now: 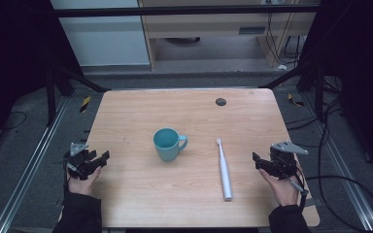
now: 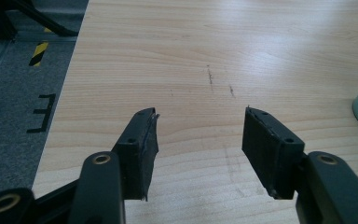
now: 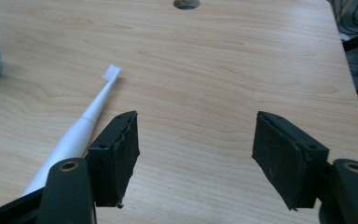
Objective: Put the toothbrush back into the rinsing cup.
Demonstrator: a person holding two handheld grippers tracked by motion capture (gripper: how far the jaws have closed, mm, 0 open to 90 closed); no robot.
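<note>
1. A pale wooden table (image 1: 141,204) stands on grey carpet in a dim room; a dark round hole (image 1: 220,101) sits in its top at about 1 o'clock.
2. One teal mug (image 1: 167,143) stands upright at the centre, handle pointing to 3 o'clock.
3. One white electric toothbrush (image 1: 223,169) lies flat at about 4 o'clock of the mug, bristles at the far end.
4. Two grippers: the left gripper (image 1: 101,159) at 8 o'clock and the right gripper (image 1: 259,161) at 4 o'clock, each with jaws apart and empty. The toothbrush lies just beside the right one.
</note>
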